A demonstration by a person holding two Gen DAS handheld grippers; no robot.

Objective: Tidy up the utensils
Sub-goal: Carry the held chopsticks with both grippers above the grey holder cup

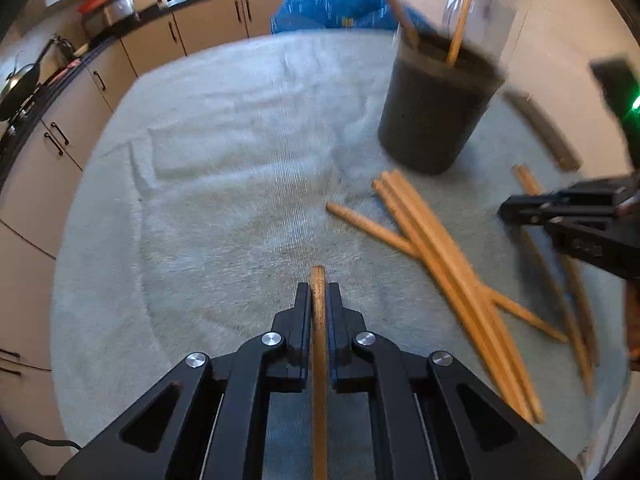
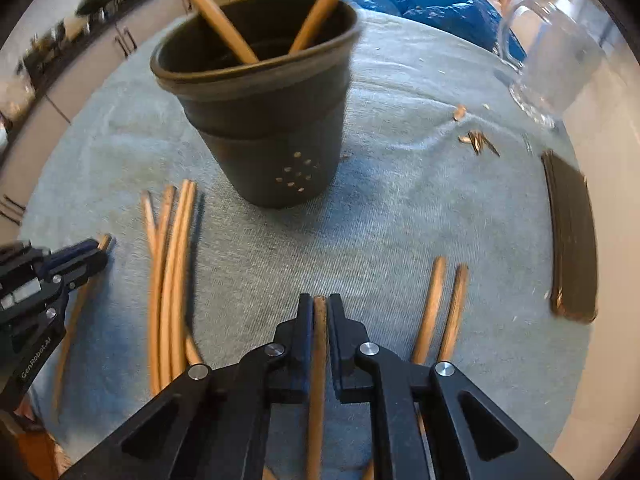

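On a grey towel [image 1: 224,184] before kitchen cabinets [image 1: 208,28], the left gripper [image 1: 319,292] and right gripper [image 2: 319,306] each clamp one chopstick [image 1: 319,320], near the dark holder [image 2: 260,120] with loose chopsticks [image 1: 440,256] beside it.

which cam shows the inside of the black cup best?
Right wrist: it looks down past the rim of the cup, so the dark interior and the two chopsticks leaning in it show. Left wrist sees the cup blurred, mostly its outer wall, rim edge-on.
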